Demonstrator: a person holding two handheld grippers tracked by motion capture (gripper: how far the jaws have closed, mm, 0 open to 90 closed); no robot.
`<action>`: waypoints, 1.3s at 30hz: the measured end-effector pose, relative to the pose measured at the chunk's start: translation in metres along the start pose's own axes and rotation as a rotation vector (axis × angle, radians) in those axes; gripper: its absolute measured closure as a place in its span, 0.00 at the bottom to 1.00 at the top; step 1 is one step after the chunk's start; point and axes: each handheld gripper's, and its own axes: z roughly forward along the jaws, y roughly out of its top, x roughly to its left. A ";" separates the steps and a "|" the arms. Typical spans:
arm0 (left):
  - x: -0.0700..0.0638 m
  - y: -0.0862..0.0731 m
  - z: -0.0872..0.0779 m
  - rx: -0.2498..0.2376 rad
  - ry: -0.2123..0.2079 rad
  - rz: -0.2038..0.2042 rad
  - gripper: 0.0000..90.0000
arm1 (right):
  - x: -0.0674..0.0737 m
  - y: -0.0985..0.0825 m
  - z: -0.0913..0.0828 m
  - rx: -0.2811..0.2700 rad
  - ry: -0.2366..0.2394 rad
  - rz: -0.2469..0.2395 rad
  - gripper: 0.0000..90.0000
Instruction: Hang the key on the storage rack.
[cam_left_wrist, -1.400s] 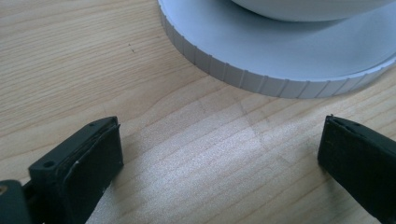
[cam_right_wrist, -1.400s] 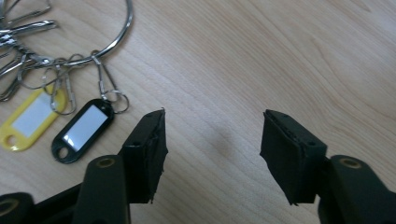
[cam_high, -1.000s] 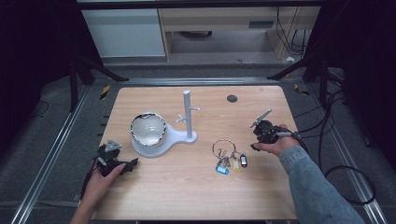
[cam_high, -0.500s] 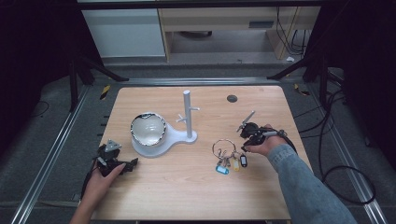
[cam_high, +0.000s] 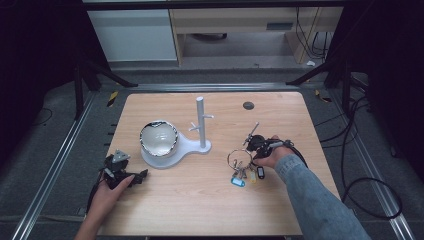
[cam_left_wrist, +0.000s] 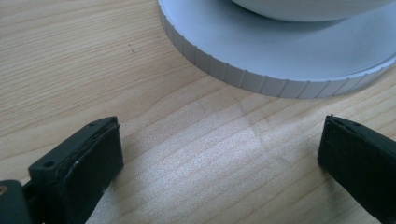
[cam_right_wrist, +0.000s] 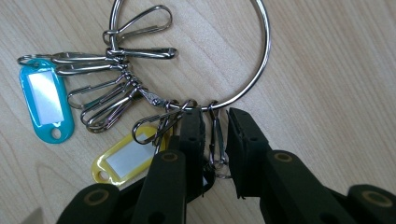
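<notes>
Our right tongs (cam_right_wrist: 215, 135) sit low over the key ring (cam_high: 239, 159), which lies flat on the wooden surface (cam_high: 200, 195) right of the white stand (cam_high: 175, 149). Their jaws have just been closing and now stand narrow, a small gap left, with one wire clip (cam_right_wrist: 216, 140) of the ring between them; we cannot tell whether the pads press on it. Blue tag (cam_right_wrist: 45, 99) and yellow tag (cam_right_wrist: 128, 158) lie beside the clips. Our left tongs (cam_high: 121, 170) rest near the surface's left edge, jaws wide apart over bare wood, just short of the stand's round base (cam_left_wrist: 280, 60).
</notes>
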 end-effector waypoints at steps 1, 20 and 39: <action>0.000 0.000 0.000 0.000 0.000 0.000 0.00 | 0.000 0.000 0.000 0.004 0.000 -0.001 0.85; 0.000 0.000 0.000 0.000 0.000 0.000 0.00 | -0.008 0.004 0.002 0.070 0.026 -0.005 0.93; 0.000 0.000 0.000 0.000 0.000 0.000 0.00 | -0.016 0.010 0.007 0.100 0.065 -0.013 0.98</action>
